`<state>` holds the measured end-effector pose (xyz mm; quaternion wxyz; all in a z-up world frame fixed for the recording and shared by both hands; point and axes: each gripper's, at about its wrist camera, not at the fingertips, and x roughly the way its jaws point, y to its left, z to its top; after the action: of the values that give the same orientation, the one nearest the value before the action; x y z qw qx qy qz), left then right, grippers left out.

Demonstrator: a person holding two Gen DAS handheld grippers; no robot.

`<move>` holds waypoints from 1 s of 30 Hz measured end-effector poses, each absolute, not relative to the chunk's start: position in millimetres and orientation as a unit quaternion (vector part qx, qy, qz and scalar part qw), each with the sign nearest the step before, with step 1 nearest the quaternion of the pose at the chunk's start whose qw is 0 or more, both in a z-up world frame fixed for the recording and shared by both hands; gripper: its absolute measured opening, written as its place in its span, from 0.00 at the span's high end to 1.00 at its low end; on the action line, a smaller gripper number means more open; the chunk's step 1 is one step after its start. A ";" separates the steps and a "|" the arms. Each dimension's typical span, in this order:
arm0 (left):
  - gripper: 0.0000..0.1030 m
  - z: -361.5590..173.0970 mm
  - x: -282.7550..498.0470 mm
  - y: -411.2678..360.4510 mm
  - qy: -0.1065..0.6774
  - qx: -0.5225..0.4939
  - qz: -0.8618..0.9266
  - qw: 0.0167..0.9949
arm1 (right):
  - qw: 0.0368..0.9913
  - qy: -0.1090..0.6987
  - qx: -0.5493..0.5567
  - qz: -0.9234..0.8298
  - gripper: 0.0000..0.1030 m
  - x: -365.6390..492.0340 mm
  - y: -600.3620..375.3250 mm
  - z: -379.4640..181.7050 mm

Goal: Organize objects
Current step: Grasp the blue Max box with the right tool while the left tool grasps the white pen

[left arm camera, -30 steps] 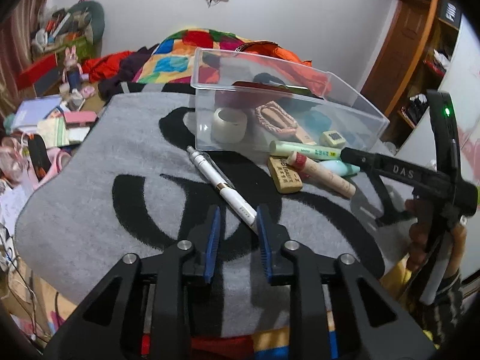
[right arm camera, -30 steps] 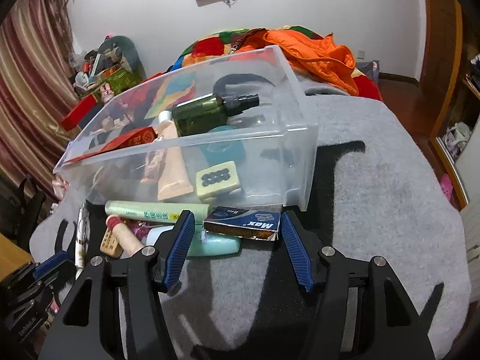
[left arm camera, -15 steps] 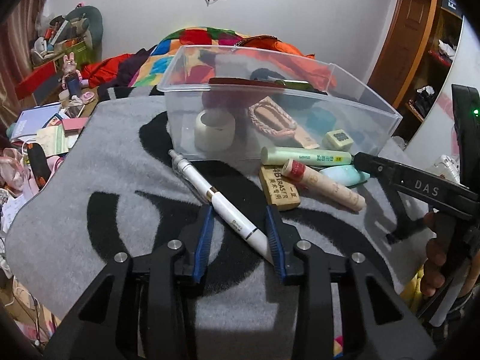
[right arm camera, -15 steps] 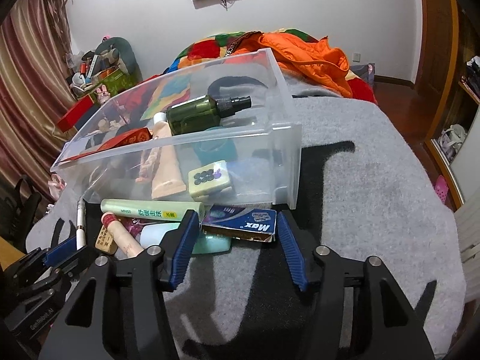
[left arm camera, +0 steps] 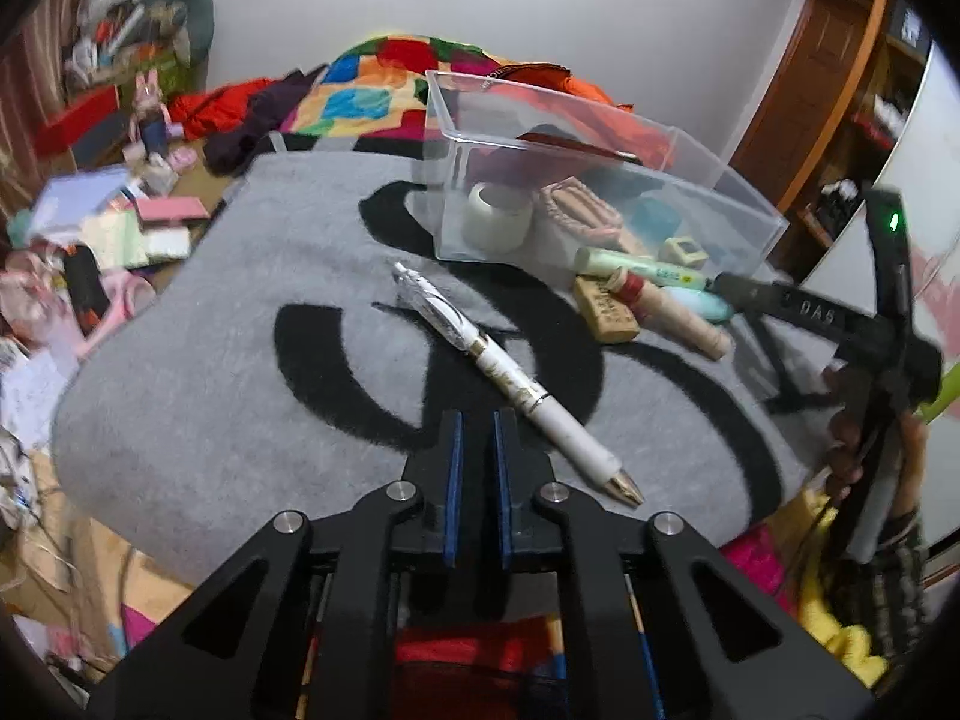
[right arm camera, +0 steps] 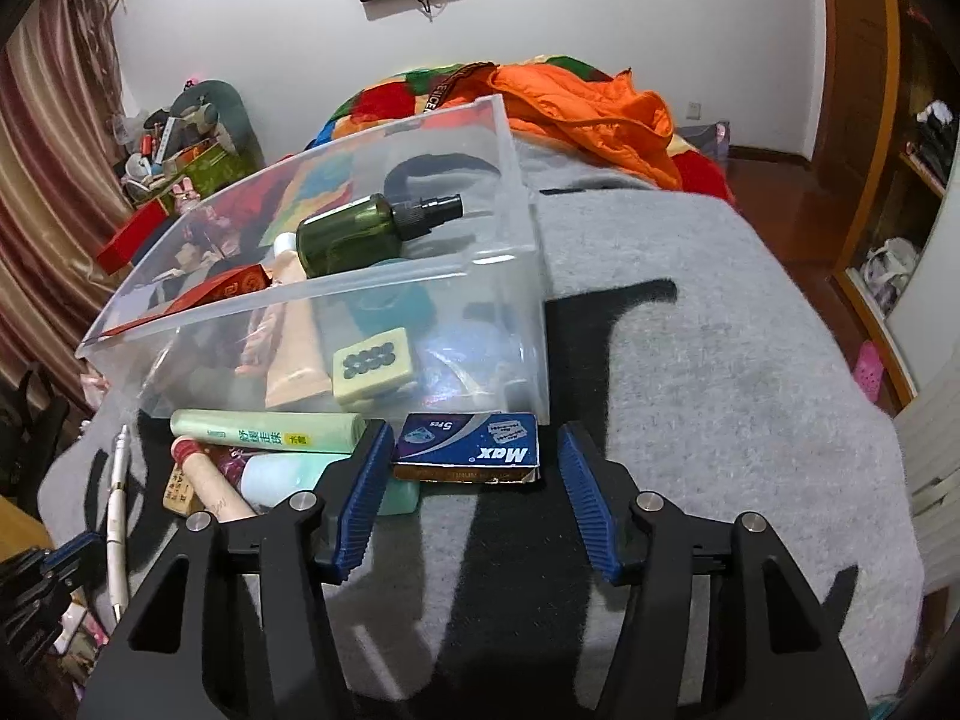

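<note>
Bin: I saw spray bottle, mahjong tile inside.
Left out: pen, razor-blade box.
Left gripper: nearly closed, empty.
Right gripper: spread wide around box.

A bin sits on a blanket. Before its front wall lie a razor-blade box, tubes left of it, and a pen farther left.
</note>
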<state>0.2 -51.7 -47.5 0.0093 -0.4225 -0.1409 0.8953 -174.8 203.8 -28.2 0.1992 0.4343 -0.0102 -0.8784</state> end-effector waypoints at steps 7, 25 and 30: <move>0.74 -40.8 -12.8 -47.0 -0.163 -0.413 0.896 0.020 | 0.201 0.009 0.427 -0.882 0.49 -166.8 207.7 -25.9; 0.74 -51.2 -31.6 -17.5 -0.085 -0.412 0.907 -0.027 | 0.214 -0.001 0.431 -0.877 0.44 -167.5 213.5 -28.8; 0.85 -45.6 -19.5 -30.0 -0.102 -0.416 0.903 -0.011 | 0.220 0.019 0.428 -0.876 0.57 -171.9 203.9 -26.4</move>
<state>-19.5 -30.0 -45.6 -0.0108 -0.4164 -0.1016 0.9034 -171.9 203.9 -26.4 0.2205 0.4282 0.0193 -0.8762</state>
